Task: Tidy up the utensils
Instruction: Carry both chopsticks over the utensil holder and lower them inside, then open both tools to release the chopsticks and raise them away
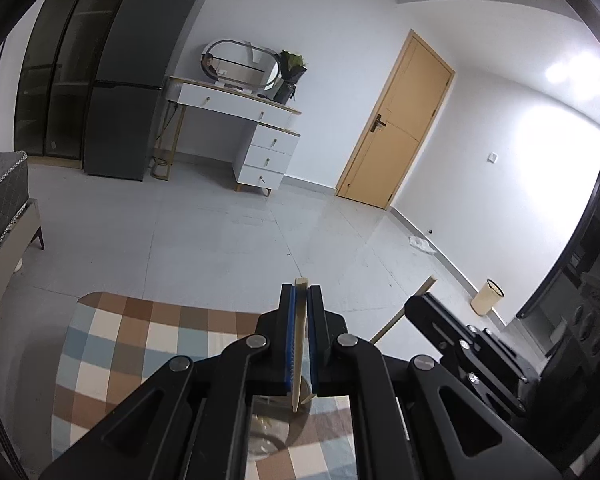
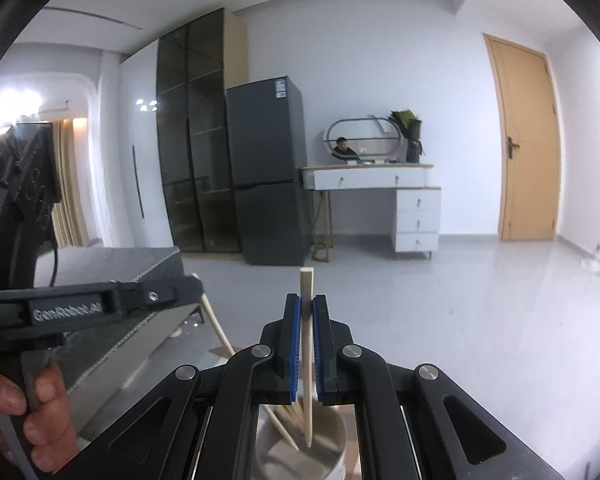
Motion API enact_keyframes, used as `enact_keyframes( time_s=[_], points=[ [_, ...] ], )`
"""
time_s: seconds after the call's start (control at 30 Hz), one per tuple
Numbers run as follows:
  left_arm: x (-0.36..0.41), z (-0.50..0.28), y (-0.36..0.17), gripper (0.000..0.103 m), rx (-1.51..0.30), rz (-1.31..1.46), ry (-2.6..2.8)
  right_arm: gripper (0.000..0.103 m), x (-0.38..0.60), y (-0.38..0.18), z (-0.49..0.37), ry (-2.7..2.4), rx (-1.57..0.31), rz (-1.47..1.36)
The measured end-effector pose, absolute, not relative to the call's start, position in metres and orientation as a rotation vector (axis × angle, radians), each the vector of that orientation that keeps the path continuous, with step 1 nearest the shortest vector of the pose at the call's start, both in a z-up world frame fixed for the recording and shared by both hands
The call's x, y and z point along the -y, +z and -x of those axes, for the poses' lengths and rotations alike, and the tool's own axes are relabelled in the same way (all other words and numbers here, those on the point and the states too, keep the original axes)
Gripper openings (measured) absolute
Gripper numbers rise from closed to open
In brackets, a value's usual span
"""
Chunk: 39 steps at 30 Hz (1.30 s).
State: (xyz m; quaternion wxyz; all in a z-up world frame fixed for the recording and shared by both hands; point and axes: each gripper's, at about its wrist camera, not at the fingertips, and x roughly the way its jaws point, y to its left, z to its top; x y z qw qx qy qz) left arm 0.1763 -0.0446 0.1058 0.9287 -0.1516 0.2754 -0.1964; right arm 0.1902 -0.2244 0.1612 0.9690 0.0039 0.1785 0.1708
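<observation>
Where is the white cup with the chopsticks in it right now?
In the right wrist view, the white cup sits bottom centre, just below the right gripper, whose jaws pinch one chopstick above it.

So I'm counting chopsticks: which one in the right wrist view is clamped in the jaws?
The upright chopstick between the blue pads; the others lean loose in the cup below.

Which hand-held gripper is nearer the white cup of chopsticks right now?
Right. The right hand-held gripper sits directly above the white cup, its chopstick pointing down into it; the left hand-held gripper is off to the cup's left.
</observation>
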Motion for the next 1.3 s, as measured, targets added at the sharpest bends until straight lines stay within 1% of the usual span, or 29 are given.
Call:
enact_keyframes(
  time_s=[0.17, 0.43, 0.7, 0.9, 1.07, 1.2, 1.3],
  points=[
    [0.041, -0.196, 0.089, 0.001, -0.584, 0.352, -0.387, 0.005, 0.214, 0.155, -0.202, 0.358, -0.353, 0.057],
    [0.039, -0.215, 0.051, 0.001, -0.642, 0.421, -0.363, 0.005, 0.202, 0.130, -0.217, 0.405, -0.412, 0.123],
    [0.045, -0.219, 0.042, 0.001, -0.687, 0.416, -0.355, 0.005, 0.201, 0.103, -0.218, 0.441, -0.470, 0.168],
    [0.048, -0.222, 0.037, 0.001, -0.752, 0.406, -0.384, 0.005, 0.205, 0.093, -0.219, 0.451, -0.505, 0.168],
    [0.051, -0.220, 0.035, 0.002, -0.768, 0.374, -0.369, 0.005, 0.207, 0.086, -0.217, 0.450, -0.535, 0.161],
    [0.051, -0.224, 0.029, 0.002, -0.857, 0.374, -0.386, 0.005, 0.211, 0.081, -0.215, 0.443, -0.562, 0.140],
    [0.051, -0.221, 0.028, 0.003, -0.882, 0.359, -0.385, 0.005, 0.217, 0.077, -0.213, 0.435, -0.579, 0.112]
  ],
)
